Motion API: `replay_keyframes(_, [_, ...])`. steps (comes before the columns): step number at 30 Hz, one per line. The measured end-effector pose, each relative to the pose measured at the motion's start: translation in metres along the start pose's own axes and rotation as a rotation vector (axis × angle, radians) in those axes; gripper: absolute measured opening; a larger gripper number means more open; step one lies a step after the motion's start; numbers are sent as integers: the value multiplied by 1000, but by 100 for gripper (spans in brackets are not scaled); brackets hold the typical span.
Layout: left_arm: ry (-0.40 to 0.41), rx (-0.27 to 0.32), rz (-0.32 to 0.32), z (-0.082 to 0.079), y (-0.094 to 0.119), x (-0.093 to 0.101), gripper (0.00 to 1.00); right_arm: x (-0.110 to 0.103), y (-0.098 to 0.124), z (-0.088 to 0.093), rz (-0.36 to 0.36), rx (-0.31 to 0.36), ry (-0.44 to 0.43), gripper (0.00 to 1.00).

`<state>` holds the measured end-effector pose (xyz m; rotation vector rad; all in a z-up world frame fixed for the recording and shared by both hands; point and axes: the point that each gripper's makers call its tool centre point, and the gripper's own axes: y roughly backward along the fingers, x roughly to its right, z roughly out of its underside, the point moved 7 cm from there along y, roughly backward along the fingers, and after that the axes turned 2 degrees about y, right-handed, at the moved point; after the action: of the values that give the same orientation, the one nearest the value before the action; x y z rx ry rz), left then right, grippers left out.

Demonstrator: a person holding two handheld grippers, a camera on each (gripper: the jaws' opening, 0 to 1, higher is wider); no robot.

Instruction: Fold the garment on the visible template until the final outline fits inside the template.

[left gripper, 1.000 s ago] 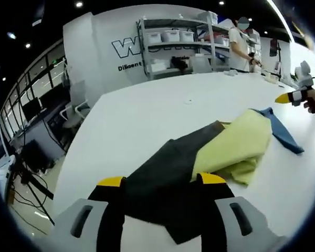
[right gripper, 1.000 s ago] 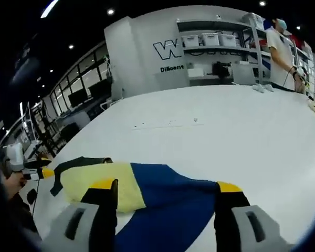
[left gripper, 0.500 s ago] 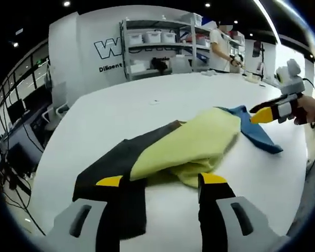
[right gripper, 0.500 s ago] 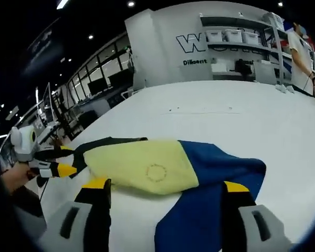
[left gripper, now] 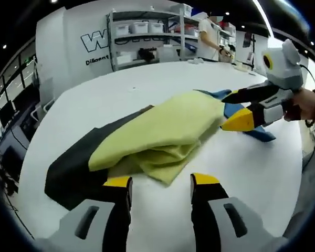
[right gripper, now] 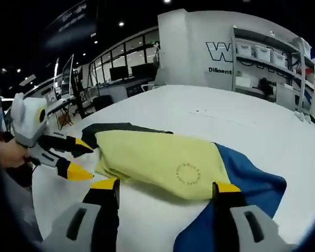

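A colour-block garment lies bunched on the white table (left gripper: 147,84). Its yellow-green panel (left gripper: 163,126) is folded over itself, with a black part (left gripper: 73,163) to the left and a blue part (left gripper: 236,107) behind. My left gripper (left gripper: 161,181) is open, its tips just short of the yellow fold's near corner. The right gripper (left gripper: 237,109) reaches in from the right, held by a hand, open beside the blue end. In the right gripper view the yellow panel (right gripper: 157,160) carries a round logo, with blue (right gripper: 247,178) on the right and black (right gripper: 115,128) behind. My right gripper (right gripper: 166,185) hangs open over it. The left gripper (right gripper: 83,160) stands open at the left.
Shelves with white bins (left gripper: 142,37) stand against the back wall, and a person (left gripper: 207,37) works beside them. Desks and chairs (right gripper: 115,86) lie beyond the table's far edge. Bare white table (right gripper: 210,121) stretches behind the garment.
Both cameras have come closer to the garment from opposite ends. The yellow fold now sits right at my left tips, and the two grippers are nearer each other.
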<state>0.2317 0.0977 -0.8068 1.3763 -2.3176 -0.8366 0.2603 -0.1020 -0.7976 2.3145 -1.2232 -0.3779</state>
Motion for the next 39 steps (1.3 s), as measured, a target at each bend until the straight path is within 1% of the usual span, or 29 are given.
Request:
replay_keyframes(2, [-8,-7,5,1,-2,2,38,-1,-4,0,3,-6,33,64])
replay_keyframes(3, [-8,-10,5,1,-3,3,36,-3,-6,1,-9,-6,35,63])
replay_keyframes(5, [-16,-13,2,1,-5,4,36,-4,-8,1,-16,-11,40,63])
replay_keyframes(6, [-31,-15,-17,2,-6,3,35,-5,-10,0,-21,-10,60,62])
replay_keyframes(7, [-43,-15,-12,2,-7,4,34,-6,-11,0,-24,-10,67,58])
replay_keyframes(9, [-33,-21,-9,4,-8,4,30,-7,-15,0,-29,-9,87,54])
replay_keyframes(11, [-34,-21,-7,4,-11,5,27,-7,-20,0,-30,-19,113,52])
replay_keyframes(13, [-24,-10,-6,2,-10,6,26,-7,-24,0,-27,-23,136,48])
replay_keyframes(14, [-24,-11,-9,2,-10,7,24,-7,-25,0,-27,-23,139,46])
replay_keyframes(15, [-23,-14,-12,2,-10,7,20,-5,-26,1,-22,-40,151,43])
replay_keyframes(16, [-22,-17,-16,2,-10,7,16,-4,-27,2,-18,-58,163,37])
replay_keyframes(17, [-23,-17,-21,2,-9,7,12,-3,-26,1,-17,-53,172,29])
replay_keyframes(18, [-23,-19,-21,3,-9,7,10,-2,-26,0,-13,-52,173,18])
replay_keyframes(20, [-15,-18,-19,3,-9,6,8,0,-25,-1,-4,-52,178,6])
replay_keyframes(21, [-7,-17,-17,2,-9,5,6,1,-24,-2,-4,-50,178,2])
replay_keyframes(22, [-9,-17,-16,2,-10,5,6,2,-24,-2,-17,-56,141,2])
replay_keyframes(26, [-3,-6,3,0,-9,4,3,4,-22,-6,-18,-49,143,0])
replay_keyframes(27, [0,0,4,-2,-7,4,3,6,-21,-10,-20,-49,131,0])
replay_keyframes(28, [-4,16,19,-5,-4,5,2,7,-20,-12,-19,-42,121,0])
replay_keyframes(30, [-9,26,26,-7,1,5,2,9,-17,-22,-15,-21,126,0])
replay_keyframes(32, [-19,32,56,-9,6,6,2,14,-16,-32,-6,-2,128,0])
replay_keyframes(34, [-23,28,82,-11,12,7,2,20,-18,-41,7,11,123,0])
replay_keyframes(36, [-9,39,90,-12,19,7,2,25,-21,-50,16,21,124,0])
replay_keyframes(39, [7,49,115,-14,26,8,2,31,-24,-57,34,26,136,0])
